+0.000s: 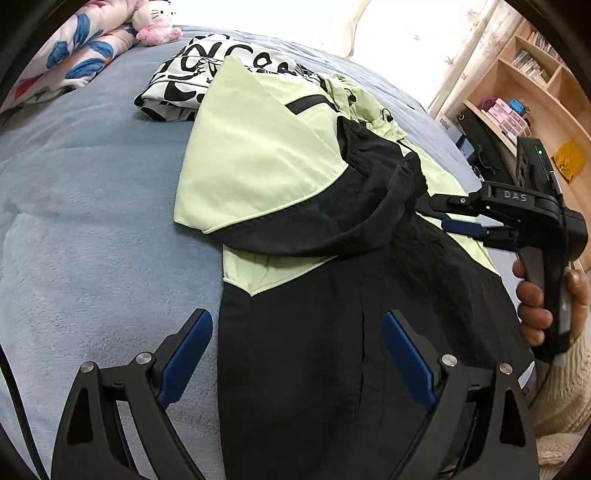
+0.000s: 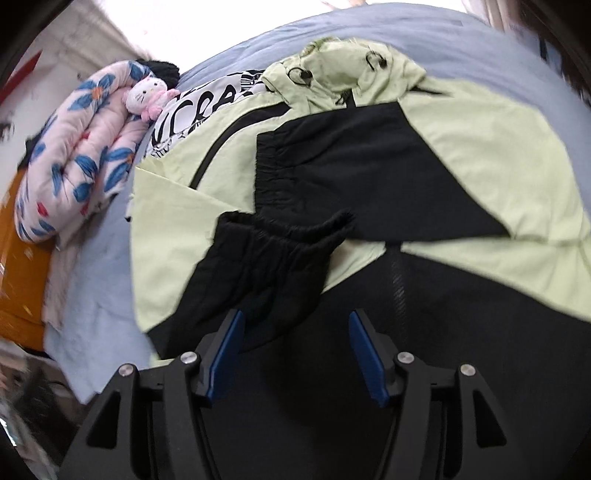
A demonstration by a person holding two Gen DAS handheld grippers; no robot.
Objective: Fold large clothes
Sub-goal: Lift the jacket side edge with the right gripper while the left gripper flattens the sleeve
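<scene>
Left wrist view: I find my left gripper [image 1: 297, 360] spread wide and holding nothing. Its left finger is over the blue bed cover [image 1: 92, 206]; its right finger is over the black lower body of the jacket [image 1: 332, 332]. The jacket, pale green and black, lies on the bed from 6 o'clock up toward 12 o'clock, with one sleeve [image 1: 266, 177] folded across the chest, its black cuff end toward 3 o'clock. At 3 o'clock my right gripper [image 1: 448, 218] reaches in at the sleeve cuff; whether the cloth is pinched I cannot tell from this angle. My right hand [image 1: 543, 299] is on its handle. Beyond the jacket, at 12 o'clock, lies a black-and-white printed garment [image 1: 192, 74]. A plush cat toy [image 1: 155, 22] and a floral quilt [image 1: 74, 55] sit at 11 o'clock. A wooden shelf unit [image 1: 535, 92] stands at 2 o'clock.

Right wrist view: the picture is somewhat blurred. My right gripper [image 2: 295, 358] stands parted, with nothing clamped between the pads. The black cuff [image 2: 273, 266] of the sleeve lies just ahead of the left finger, touching or nearly touching it. The second sleeve [image 2: 388, 170] lies folded over the chest at 12 o'clock, the hood [image 2: 343, 62] above it. The quilt and toy appear at 10 o'clock.
</scene>
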